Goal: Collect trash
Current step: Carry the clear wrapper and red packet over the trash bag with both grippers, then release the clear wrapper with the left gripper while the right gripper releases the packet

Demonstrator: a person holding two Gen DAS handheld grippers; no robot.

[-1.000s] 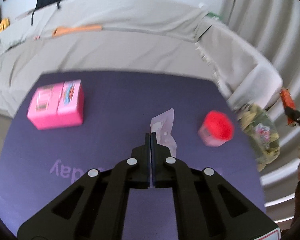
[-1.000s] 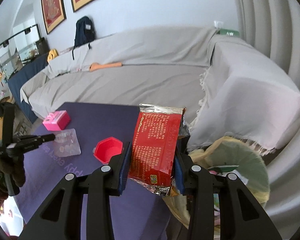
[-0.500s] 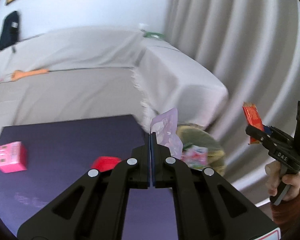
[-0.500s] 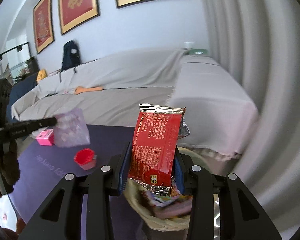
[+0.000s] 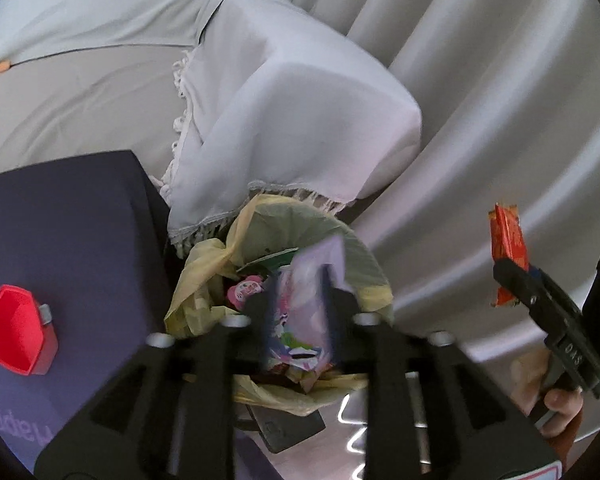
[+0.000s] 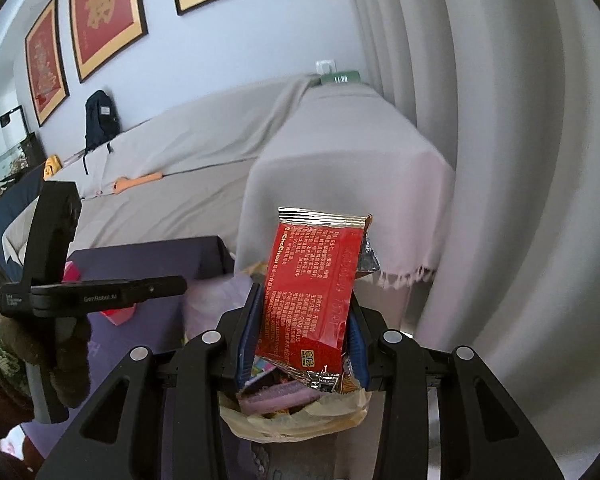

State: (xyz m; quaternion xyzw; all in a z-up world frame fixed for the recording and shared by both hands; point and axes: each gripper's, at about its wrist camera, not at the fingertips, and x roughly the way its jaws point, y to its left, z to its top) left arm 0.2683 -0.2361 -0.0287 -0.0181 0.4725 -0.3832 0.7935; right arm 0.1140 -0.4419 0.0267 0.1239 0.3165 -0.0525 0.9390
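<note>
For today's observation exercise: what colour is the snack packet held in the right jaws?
Red with a silver edge, the snack packet shows best in the right wrist view.

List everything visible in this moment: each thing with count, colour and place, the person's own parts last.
Trash bin: one, yellow liner, beside the table, holding wrappers.
Clear wrapper: one, pale purple tint, between the open left tool's fingers over the bin.
Red snack packet: one, in the right tool.
Red container: one, on the table.
Table: one, dark purple.
Sofa: one, grey cover, behind the table.
Framed pictures: three, red and gold, on the wall.
Backpack: one, dark, on the sofa back.
Left tool: black.
Right tool: black.
</note>
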